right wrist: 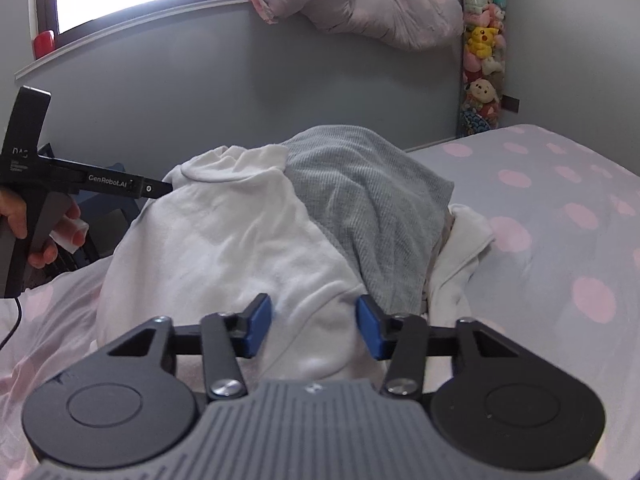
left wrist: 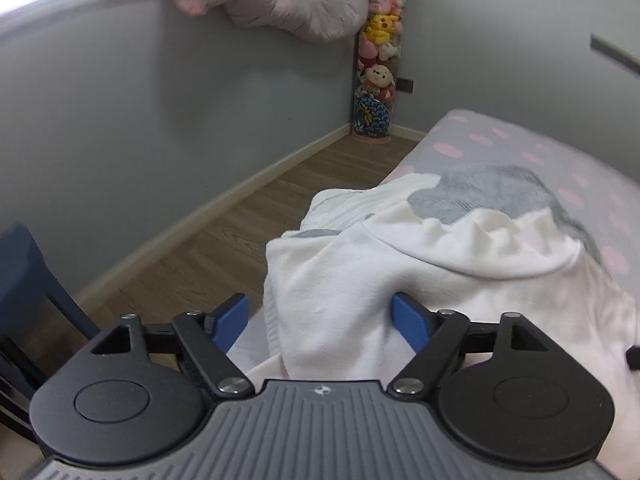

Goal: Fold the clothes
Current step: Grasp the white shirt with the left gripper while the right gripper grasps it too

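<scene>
A pile of clothes lies on the bed: a white garment (right wrist: pixel 224 240) with a grey ribbed garment (right wrist: pixel 372 208) draped over it. In the left wrist view the white garment (left wrist: pixel 400 264) bulges between the fingers and grey cloth (left wrist: pixel 480 192) shows behind it. My left gripper (left wrist: pixel 320 320) is open, its blue pads on either side of a white fold. My right gripper (right wrist: pixel 314 322) is open over the near edge of the white garment. The left gripper also shows in the right wrist view (right wrist: pixel 160 188), at the pile's left side.
The bed has a grey sheet with pink dots (right wrist: pixel 560 216). A wooden floor (left wrist: pixel 224 232) and grey wall lie left of the bed. A dark blue chair (left wrist: pixel 24 280) stands at the left. A tall tube of plush toys (left wrist: pixel 376 52) stands in the corner. A pink duvet (right wrist: pixel 360 4) hangs on the windowsill.
</scene>
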Demonstrator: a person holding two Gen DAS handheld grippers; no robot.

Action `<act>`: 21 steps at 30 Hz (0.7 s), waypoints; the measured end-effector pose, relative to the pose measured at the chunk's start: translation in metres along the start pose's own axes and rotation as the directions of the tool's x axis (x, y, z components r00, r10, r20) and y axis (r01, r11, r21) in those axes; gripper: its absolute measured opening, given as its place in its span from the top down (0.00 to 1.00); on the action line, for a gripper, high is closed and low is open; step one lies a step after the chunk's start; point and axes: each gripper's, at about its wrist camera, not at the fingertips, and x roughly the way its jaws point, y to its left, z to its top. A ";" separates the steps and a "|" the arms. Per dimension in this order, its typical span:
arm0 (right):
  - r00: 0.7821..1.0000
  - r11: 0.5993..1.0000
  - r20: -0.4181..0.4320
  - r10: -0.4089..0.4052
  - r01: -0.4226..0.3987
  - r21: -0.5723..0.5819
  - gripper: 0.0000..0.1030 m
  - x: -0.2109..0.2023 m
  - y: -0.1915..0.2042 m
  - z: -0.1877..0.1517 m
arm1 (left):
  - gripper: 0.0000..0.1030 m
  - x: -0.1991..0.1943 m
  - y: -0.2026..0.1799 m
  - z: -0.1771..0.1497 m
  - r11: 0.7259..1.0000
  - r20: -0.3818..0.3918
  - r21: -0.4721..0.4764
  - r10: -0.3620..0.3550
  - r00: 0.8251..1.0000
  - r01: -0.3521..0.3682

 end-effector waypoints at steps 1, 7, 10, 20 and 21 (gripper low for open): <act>1.000 1.000 0.004 0.000 0.000 0.003 0.64 -0.002 0.000 0.000 | 0.24 0.001 0.005 0.000 0.999 -0.004 -0.029 -0.021 1.000 0.021; 1.000 1.000 0.027 0.009 -0.009 -0.015 0.91 -0.016 0.007 -0.001 | 0.72 -0.007 0.008 -0.004 0.979 -0.010 -0.161 -0.131 0.991 0.127; 0.999 1.000 0.048 0.009 -0.008 -0.020 0.92 -0.029 0.013 0.002 | 0.86 -0.015 -0.005 0.000 0.985 -0.024 -0.139 -0.106 0.994 0.101; 0.995 0.999 0.098 -0.015 0.018 -0.027 0.93 -0.110 0.025 -0.002 | 1.00 -0.073 -0.044 -0.007 0.996 -0.067 -0.016 -0.084 0.994 0.084; 0.995 1.000 0.098 -0.018 0.021 -0.021 0.93 -0.120 0.025 -0.007 | 1.00 -0.080 -0.050 -0.009 0.996 -0.074 0.003 -0.087 0.993 0.088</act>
